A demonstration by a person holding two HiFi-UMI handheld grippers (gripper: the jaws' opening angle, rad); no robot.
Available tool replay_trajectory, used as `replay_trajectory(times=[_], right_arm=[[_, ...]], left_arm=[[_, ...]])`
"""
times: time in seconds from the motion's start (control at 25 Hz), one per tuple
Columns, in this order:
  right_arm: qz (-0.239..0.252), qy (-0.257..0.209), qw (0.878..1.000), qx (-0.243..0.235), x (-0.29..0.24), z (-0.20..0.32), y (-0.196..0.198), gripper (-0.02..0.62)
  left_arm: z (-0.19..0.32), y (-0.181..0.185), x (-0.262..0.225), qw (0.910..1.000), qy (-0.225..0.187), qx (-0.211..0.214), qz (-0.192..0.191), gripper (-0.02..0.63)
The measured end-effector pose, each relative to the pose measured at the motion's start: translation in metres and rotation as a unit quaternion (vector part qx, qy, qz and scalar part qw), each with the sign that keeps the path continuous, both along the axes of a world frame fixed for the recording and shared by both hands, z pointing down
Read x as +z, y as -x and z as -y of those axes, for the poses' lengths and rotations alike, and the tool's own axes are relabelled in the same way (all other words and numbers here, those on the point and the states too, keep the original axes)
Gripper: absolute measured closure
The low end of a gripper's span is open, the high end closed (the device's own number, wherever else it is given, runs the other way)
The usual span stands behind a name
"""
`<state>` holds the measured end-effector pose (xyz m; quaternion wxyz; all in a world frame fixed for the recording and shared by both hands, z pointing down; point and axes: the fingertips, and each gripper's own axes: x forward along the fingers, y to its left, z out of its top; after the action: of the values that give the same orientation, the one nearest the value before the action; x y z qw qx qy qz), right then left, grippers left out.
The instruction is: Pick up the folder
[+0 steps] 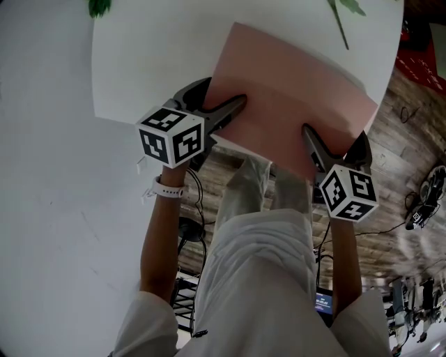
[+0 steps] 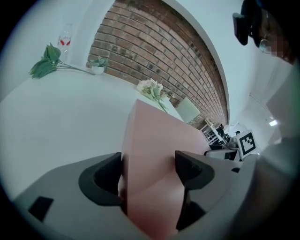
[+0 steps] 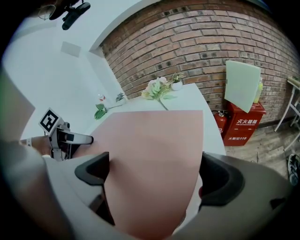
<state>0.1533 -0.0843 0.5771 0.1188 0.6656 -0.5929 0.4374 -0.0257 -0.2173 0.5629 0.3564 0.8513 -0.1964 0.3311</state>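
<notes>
You face a white table. The pink folder is at its near edge, with 1 corner pointing across the tabletop and its near side jutting past the rim above your legs.

Your left gripper has the folder's near-left side. In the head view 1 jaw lies on the top face and the other goes beneath. In the left gripper view the pink sheet fills the gap and meets both jaws, so it is clamped.

Your right gripper takes the near-right corner the same way, with its jaws closed in on the sheet. In the right gripper view the sheet spreads wide and flat ahead between them. The 2 grippers sit well apart along that near side.

Green leaves lie at the table's far left and a green stem at its far right. Neither touches the folder.
</notes>
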Motion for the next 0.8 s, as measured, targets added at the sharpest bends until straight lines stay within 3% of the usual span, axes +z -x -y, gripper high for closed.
replay_trajectory(times=[0.8], right_arm=[[-0.018,-0.013,0.999,-0.029,-0.018,-0.007,0.005,0.015]], left_arm=[[-0.023,0.019,-0.020,0.9987,-0.022,-0.045,0.001,0.256]])
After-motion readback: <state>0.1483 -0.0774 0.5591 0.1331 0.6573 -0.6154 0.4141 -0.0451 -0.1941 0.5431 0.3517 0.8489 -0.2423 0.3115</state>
